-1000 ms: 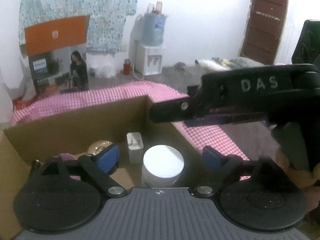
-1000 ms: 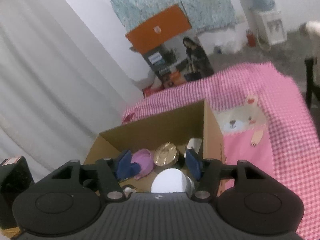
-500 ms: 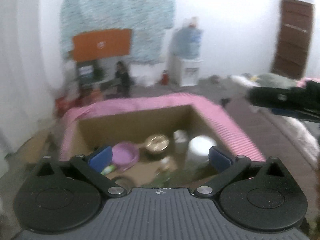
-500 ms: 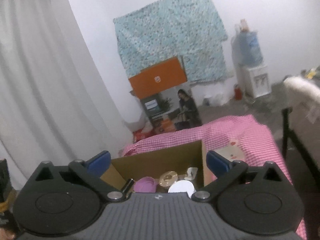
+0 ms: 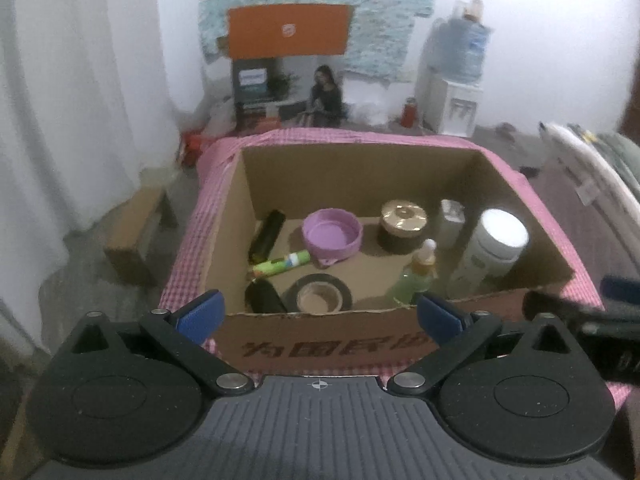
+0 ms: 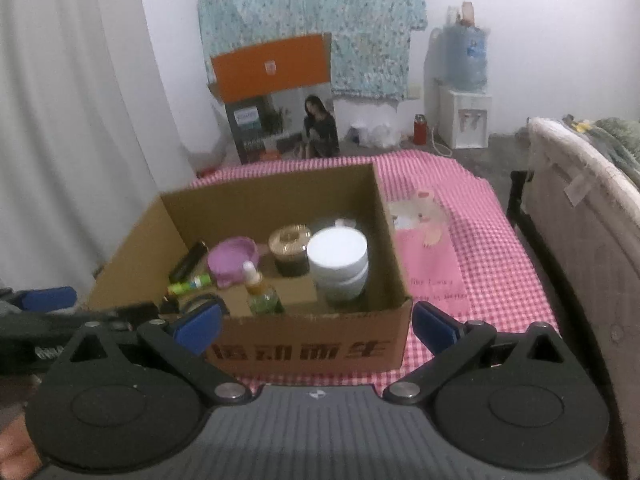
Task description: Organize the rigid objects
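An open cardboard box [image 5: 320, 344] sits on a bench covered with a pink checked cloth [image 6: 480, 264]. Both claws hang in front of the box's near wall, outside it.

The left claw [image 5: 320, 314] has its blue-padded fingers spread wide, with nothing between them. The right claw [image 6: 316, 326] is spread just as wide and is also empty. In the left wrist view the right claw shows as a black shape at the right edge.

All the rigid objects lie inside the box. A lilac bowl [image 5: 332, 236] sits near the middle. Just right of it stands a dark round jar with a gold lid [image 5: 403, 224]. A large white-lidded jar [image 5: 498, 240] stands upright against the right wall, with a small white item behind it, too blurred to name. A small green dropper bottle [image 5: 416, 276] stands upright near the front, beside the white-lidded jar. A roll of black tape [image 5: 320, 294] lies flat at the front. A green tube [image 5: 282, 262] lies on its side left of the bowl. A black cylinder [image 5: 267, 234] leans along the left wall, and another dark object [image 5: 262, 298] lies in the front left corner.

Behind the bench, a water dispenser [image 6: 464, 84] stands against the white wall.
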Demonstrator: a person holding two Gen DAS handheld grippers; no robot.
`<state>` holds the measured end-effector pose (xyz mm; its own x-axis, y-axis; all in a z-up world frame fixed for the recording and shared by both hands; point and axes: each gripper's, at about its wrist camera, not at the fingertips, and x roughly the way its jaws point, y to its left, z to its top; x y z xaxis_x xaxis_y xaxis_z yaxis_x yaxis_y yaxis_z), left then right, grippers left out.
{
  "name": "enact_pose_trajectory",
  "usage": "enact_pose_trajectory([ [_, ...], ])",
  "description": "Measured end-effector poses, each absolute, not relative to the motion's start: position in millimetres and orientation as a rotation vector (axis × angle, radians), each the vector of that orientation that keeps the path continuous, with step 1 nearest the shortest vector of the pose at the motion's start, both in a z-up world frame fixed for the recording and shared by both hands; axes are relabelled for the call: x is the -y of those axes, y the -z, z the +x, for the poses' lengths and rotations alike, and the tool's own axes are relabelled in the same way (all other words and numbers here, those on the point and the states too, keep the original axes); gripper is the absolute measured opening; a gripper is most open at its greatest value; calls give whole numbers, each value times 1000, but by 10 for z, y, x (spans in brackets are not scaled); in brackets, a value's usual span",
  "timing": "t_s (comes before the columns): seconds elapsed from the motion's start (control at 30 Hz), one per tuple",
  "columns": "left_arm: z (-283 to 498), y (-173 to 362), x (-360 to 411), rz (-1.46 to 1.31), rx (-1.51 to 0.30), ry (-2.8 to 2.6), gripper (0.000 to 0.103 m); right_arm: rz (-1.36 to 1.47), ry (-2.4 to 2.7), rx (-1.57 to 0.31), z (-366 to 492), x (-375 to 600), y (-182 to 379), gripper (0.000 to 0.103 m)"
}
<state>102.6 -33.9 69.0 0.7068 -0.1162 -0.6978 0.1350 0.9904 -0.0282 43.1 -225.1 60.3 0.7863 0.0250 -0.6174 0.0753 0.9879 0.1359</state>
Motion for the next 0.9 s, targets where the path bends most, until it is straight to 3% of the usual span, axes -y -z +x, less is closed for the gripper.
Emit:
enact_pose_trajectory([
  [0.9,962,-610,273,62,-810,81,103,135,22,-715,617,2122,-468,103],
])
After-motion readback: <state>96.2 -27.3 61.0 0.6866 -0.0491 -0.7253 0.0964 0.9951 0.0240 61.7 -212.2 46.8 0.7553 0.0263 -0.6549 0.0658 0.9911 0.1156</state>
